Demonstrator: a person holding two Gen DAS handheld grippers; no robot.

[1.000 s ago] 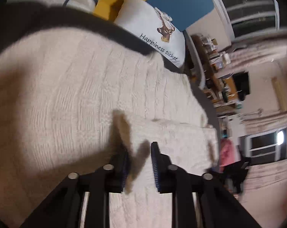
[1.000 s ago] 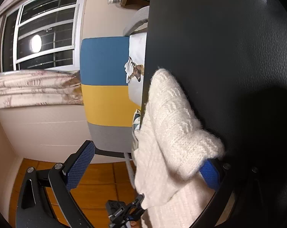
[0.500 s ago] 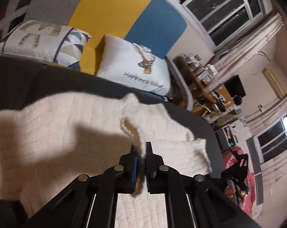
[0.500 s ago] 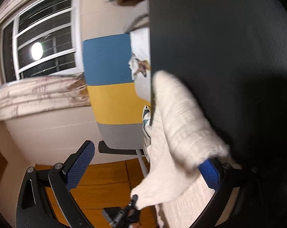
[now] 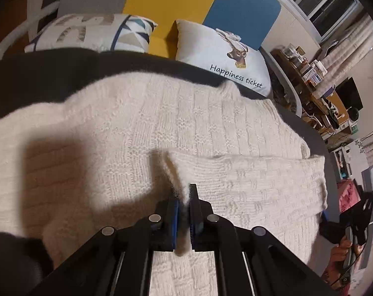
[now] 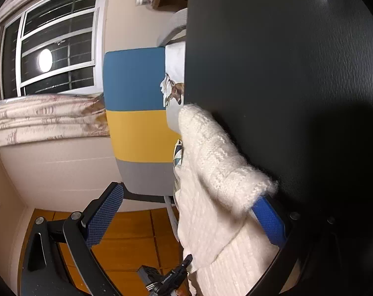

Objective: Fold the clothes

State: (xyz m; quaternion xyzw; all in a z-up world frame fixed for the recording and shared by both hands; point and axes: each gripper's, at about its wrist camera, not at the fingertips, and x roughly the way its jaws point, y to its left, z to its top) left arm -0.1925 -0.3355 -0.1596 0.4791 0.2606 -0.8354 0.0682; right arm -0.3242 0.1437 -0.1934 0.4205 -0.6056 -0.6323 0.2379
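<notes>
A cream knitted sweater [image 5: 211, 123] lies spread on a dark padded surface [image 5: 38, 79]. One sleeve [image 5: 248, 180] is folded across its body. My left gripper [image 5: 184, 197] is shut on the raised edge of that sleeve's end, low over the sweater. In the right wrist view the sweater [image 6: 211, 172] hangs along the dark surface [image 6: 285, 74], which appears turned on its side. My right gripper [image 6: 186, 214] is open wide, and the woolly edge drapes over its right finger [image 6: 267, 219]. The left finger [image 6: 105, 212] stands free in the air.
Two printed cushions [image 5: 223, 54] [image 5: 92, 32] lean on a grey, yellow and blue sofa back [image 5: 171, 0] behind the surface. A cluttered desk [image 5: 309, 79] stands to the right. A hand [image 5: 342, 249] holds the other gripper at the sweater's right edge. Wooden floor [image 6: 137, 234] lies below.
My left gripper went from open over the sweater to shut on the sleeve edge, lifted it, then came back down low with it. The right gripper stayed open and hardly moved.
</notes>
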